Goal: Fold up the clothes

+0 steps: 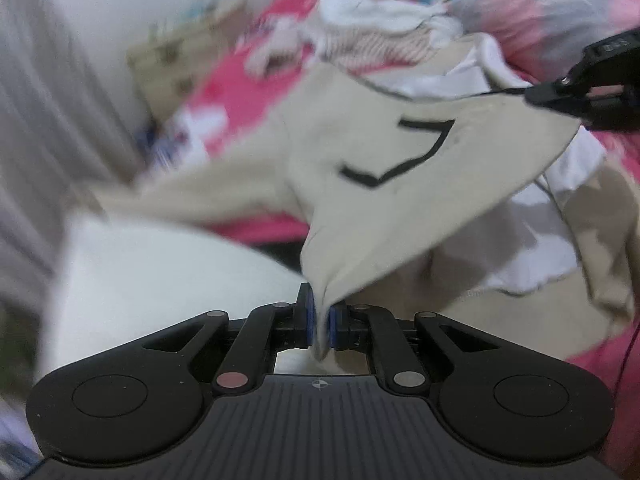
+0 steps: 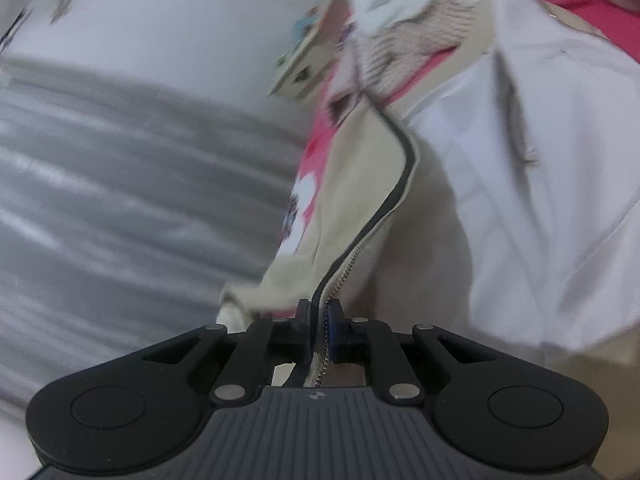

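A beige zip-up jacket (image 1: 372, 152) with black trim and a white lining hangs stretched between both grippers above a pink bed. My left gripper (image 1: 322, 320) is shut on a pinched corner of its beige cloth. In the left wrist view my right gripper (image 1: 540, 94) shows at the upper right, clamped on the jacket's dark-edged front. In the right wrist view my right gripper (image 2: 319, 320) is shut on the jacket's zipper edge (image 2: 394, 196), which runs up and away from the jaws. The white lining (image 2: 520, 168) fills the right side.
A pink bedsheet (image 1: 244, 80) lies under the jacket, with a heap of other clothes (image 1: 372, 32) and a blue-and-pink bundle (image 1: 540, 4) at the back. A white pillow-like mass (image 1: 160, 280) sits lower left. Grey curtain folds (image 2: 120, 180) and a white wall are to the left.
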The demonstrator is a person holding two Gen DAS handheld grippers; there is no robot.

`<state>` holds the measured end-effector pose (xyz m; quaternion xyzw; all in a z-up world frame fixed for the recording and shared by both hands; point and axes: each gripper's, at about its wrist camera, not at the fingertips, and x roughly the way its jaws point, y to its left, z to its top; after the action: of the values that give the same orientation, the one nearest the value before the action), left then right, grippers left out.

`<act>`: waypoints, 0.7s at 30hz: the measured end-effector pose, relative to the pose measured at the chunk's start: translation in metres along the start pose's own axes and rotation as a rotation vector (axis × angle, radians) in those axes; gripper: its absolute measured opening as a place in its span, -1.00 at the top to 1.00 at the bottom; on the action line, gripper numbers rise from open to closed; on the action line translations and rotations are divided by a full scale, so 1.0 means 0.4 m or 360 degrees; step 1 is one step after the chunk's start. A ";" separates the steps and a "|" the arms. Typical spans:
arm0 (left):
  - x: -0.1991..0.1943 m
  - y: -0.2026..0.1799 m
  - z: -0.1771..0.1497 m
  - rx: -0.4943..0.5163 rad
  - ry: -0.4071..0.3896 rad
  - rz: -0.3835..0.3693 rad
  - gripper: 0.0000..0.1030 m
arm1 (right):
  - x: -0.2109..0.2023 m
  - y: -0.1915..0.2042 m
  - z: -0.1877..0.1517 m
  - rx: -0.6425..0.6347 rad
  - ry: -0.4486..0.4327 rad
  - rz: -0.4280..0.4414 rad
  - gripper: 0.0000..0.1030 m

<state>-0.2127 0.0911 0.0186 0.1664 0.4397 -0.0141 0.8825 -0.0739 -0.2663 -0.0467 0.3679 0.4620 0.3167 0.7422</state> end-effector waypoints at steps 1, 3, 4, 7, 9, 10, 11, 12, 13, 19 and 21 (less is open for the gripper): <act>-0.015 -0.014 -0.010 0.0113 -0.0001 0.0050 0.88 | 0.000 0.002 -0.022 -0.0033 0.0033 -0.0030 0.81; -0.011 -0.041 -0.047 0.0278 0.0042 0.0108 0.88 | 0.018 -0.013 -0.069 -0.0050 0.0114 -0.0113 0.81; 0.002 -0.052 -0.071 0.0334 0.0082 0.0116 0.88 | 0.031 -0.026 -0.092 -0.0045 0.0152 -0.0156 0.81; 0.036 -0.079 -0.116 0.0421 0.0160 0.0123 0.87 | 0.056 -0.061 -0.146 0.0010 0.0233 -0.0243 0.81; 0.054 -0.097 -0.128 0.0457 0.0183 0.0132 0.87 | 0.050 -0.064 -0.170 0.0028 0.0238 -0.0231 0.81; 0.058 -0.103 -0.134 0.0481 0.0188 0.0138 0.87 | 0.050 -0.063 -0.178 0.0025 0.0243 -0.0229 0.82; 0.057 -0.105 -0.139 0.0511 0.0185 0.0146 0.87 | 0.052 -0.061 -0.185 0.0014 0.0252 -0.0233 0.81; 0.057 -0.108 -0.144 0.0542 0.0183 0.0153 0.87 | 0.053 -0.060 -0.193 0.0000 0.0261 -0.0243 0.82; 0.056 -0.110 -0.149 0.0573 0.0180 0.0160 0.86 | 0.052 -0.060 -0.202 -0.0016 0.0271 -0.0258 0.82; 0.054 -0.126 -0.178 0.0755 0.0161 0.0205 0.86 | 0.094 -0.074 -0.254 -0.0114 0.0349 -0.0377 0.82; 0.056 -0.129 -0.186 0.0790 0.0165 0.0199 0.86 | 0.099 -0.071 -0.265 -0.0159 0.0365 -0.0395 0.82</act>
<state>-0.2652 0.0679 -0.0548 0.4053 0.4563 -0.0584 0.7900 -0.1528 -0.2223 -0.1205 0.2322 0.5691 0.2851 0.7355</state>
